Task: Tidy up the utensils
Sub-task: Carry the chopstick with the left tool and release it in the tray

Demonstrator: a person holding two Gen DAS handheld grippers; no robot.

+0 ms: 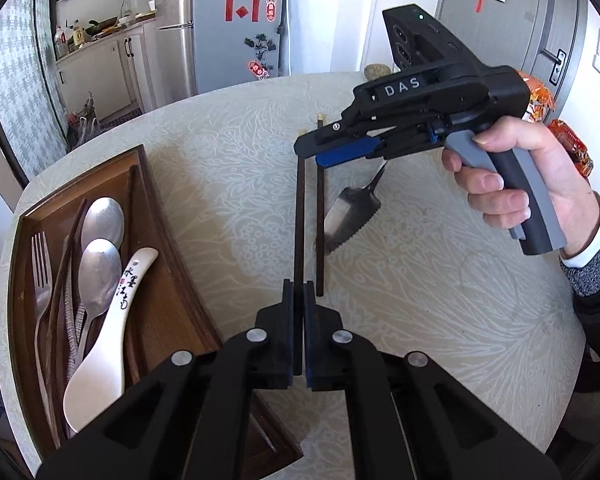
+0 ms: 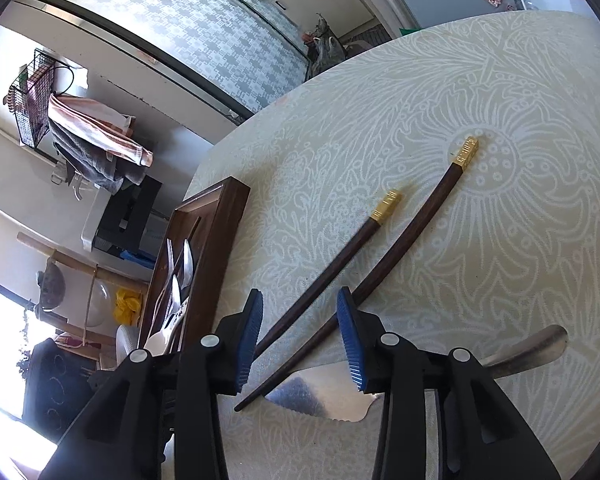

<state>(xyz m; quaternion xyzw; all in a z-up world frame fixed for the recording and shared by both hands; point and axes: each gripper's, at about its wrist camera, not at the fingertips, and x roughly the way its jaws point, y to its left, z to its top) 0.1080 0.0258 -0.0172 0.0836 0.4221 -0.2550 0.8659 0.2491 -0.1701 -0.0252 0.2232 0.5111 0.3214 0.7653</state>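
Observation:
Two dark wooden chopsticks with gold caps lie on the round table. My left gripper (image 1: 299,300) is shut on the thin end of the left chopstick (image 1: 299,216); the other chopstick (image 1: 320,216) lies just right of it. My right gripper (image 2: 300,332) is open and empty, hovering over the chopsticks' middle, also seen in the left wrist view (image 1: 316,152). In the right wrist view both chopsticks (image 2: 332,268) (image 2: 400,248) pass between its fingers. A steel cake server (image 1: 352,212) (image 2: 328,396) lies under the right chopstick's tip.
A wooden tray (image 1: 168,280) (image 2: 216,232) at the table's left holds two metal spoons (image 1: 100,256), a fork (image 1: 42,276), a white ceramic spoon (image 1: 104,352) and chopsticks. Snack packets (image 1: 572,140) lie at the far right. A fridge (image 1: 236,20) stands beyond.

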